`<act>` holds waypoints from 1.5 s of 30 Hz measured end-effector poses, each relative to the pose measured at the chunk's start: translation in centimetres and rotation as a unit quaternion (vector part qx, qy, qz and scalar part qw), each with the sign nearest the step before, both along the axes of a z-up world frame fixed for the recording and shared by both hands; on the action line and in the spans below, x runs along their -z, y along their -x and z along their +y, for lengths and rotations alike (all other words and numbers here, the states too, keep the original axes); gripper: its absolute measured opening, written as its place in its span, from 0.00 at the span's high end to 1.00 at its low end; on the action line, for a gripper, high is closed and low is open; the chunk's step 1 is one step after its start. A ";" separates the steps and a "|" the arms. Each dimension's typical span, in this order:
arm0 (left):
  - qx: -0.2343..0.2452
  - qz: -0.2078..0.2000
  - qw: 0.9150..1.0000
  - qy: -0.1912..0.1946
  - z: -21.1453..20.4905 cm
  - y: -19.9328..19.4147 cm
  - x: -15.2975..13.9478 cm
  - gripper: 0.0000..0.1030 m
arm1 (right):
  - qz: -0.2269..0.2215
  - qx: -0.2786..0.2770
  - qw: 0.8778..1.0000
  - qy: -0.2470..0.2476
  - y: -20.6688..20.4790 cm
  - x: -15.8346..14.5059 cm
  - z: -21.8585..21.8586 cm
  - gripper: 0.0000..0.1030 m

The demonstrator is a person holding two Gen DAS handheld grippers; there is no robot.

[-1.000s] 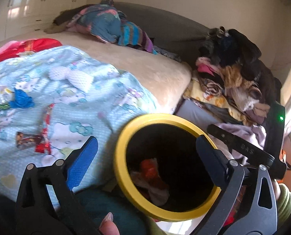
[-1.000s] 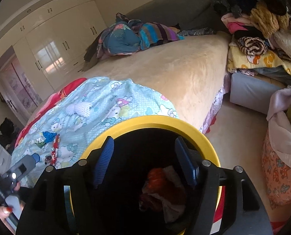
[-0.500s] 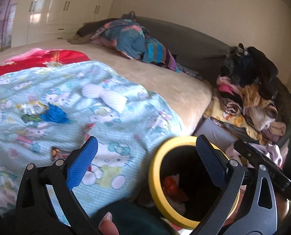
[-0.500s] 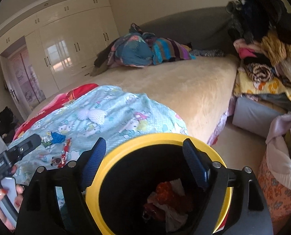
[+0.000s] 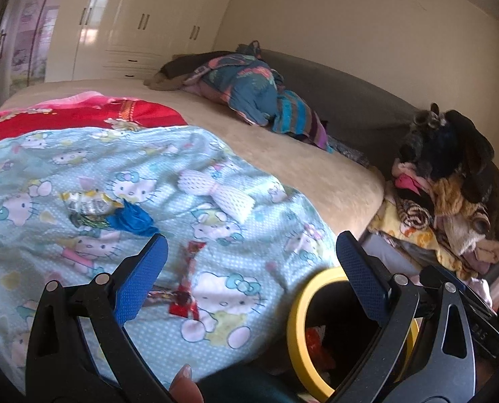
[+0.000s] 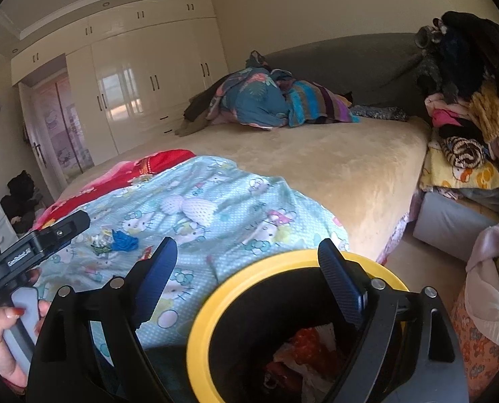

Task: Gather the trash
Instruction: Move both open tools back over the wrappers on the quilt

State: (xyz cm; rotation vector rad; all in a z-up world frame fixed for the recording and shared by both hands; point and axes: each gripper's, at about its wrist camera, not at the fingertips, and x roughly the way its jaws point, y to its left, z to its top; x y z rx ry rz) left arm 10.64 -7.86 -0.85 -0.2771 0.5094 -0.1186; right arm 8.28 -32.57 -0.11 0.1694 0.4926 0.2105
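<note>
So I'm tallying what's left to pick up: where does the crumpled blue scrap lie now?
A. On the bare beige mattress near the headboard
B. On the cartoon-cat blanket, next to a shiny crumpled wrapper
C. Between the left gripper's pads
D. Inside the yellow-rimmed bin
B: the blue scrap lies on the blanket beside the wrapper, away from the bin, and nothing sits between the pads of the left gripper.

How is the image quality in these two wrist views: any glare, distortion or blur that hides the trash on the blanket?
Left wrist view: strong fisheye bend with dark corners; the red wrapper near the left gripper looks smeared, the blue scrap reads clearly. Right wrist view: window glare on the wardrobe doors, the bin dark inside, the right gripper sharp, its jaws opening with nothing between them.
</note>
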 end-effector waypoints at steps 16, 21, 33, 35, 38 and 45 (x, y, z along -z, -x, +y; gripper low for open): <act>-0.050 0.005 0.998 0.030 3.8 -0.9 0.2 0.11 | -0.006 -0.050 0.999 0.005 -1.6 -0.6 5.3 0.16; -0.075 0.007 0.996 0.043 5.4 -1.3 0.3 0.11 | -0.001 -0.060 0.998 0.005 -2.2 -0.5 6.5 0.16; -0.148 0.022 0.986 0.071 9.7 -3.3 0.8 0.11 | 0.014 -0.085 0.996 0.004 -4.2 0.3 9.6 0.16; -0.164 0.028 0.983 0.075 10.7 -3.8 1.1 0.11 | 0.020 -0.091 0.996 0.003 -4.7 0.6 10.2 0.16; -0.182 0.037 0.979 0.082 11.8 -4.2 1.6 0.11 | 0.024 -0.099 0.995 0.006 -5.3 0.9 11.1 0.16; -0.213 0.064 0.970 0.097 13.8 -5.3 3.1 0.11 | 0.036 -0.110 0.993 0.005 -7.0 1.4 12.9 0.16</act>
